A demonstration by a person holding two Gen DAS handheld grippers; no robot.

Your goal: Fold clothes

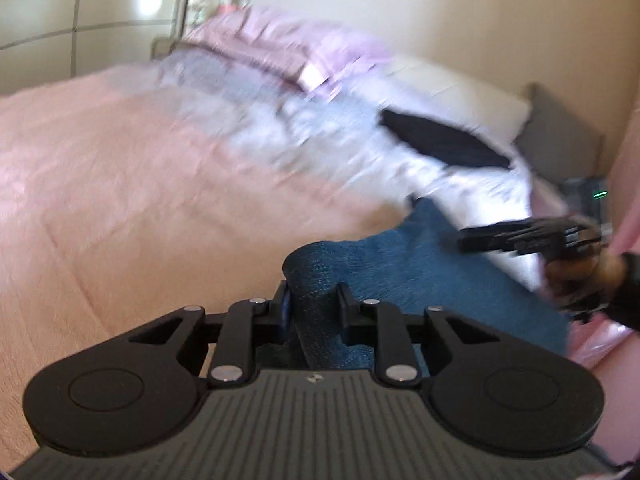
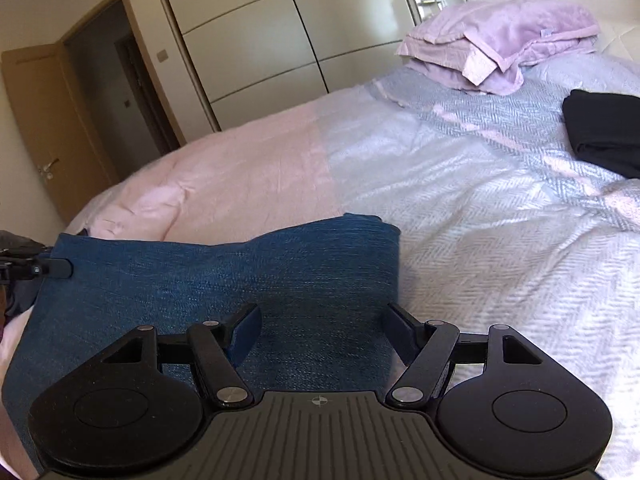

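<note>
While the left gripper [image 1: 314, 300] clamps one blue garment [image 2: 224, 276] (bunched) on the near bed [image 2: 480, 240], the right gripper [image 2: 320, 324] hovers spread apart; one black garment [image 2: 604, 132] lies far right.

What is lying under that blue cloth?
The blue cloth rests on the bed's pink cover and white herringbone blanket. Anything directly beneath it is covered. The left gripper pinches its edge.

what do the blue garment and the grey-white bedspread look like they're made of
Blue folded garment: looks like a soft knit or denim-like weave, matte, with flecked lighter threads; which one is unclear. Grey-white bedspread: woven cotton-like fabric, matte, with a raised herringbone pattern.
</note>
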